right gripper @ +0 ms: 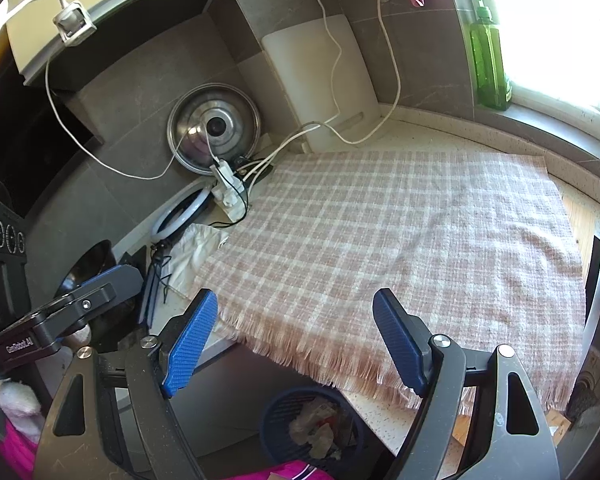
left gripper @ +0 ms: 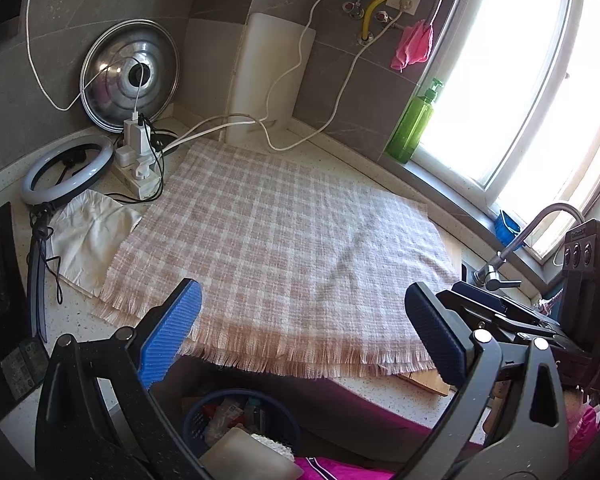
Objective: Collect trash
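Both tools, left tool (left gripper: 302, 336) and right tool (right gripper: 294, 344), agape, empty; blue basket (right gripper: 278, 412) below holds crumpled trash (right gripper: 314, 424).

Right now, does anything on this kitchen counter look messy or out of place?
Mostly tidy. The plaid cloth lies flat and bare. Oddities sit at its far corner: a crumpled white cloth beside a ring light lying flat, and tangled cables around a loaded power strip. The trash basket below already holds litter.

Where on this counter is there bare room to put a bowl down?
The checked cloth is bare all over, from the cutting board to its fringed front edge. The left corner is crowded: power strip, ring light, white rag.
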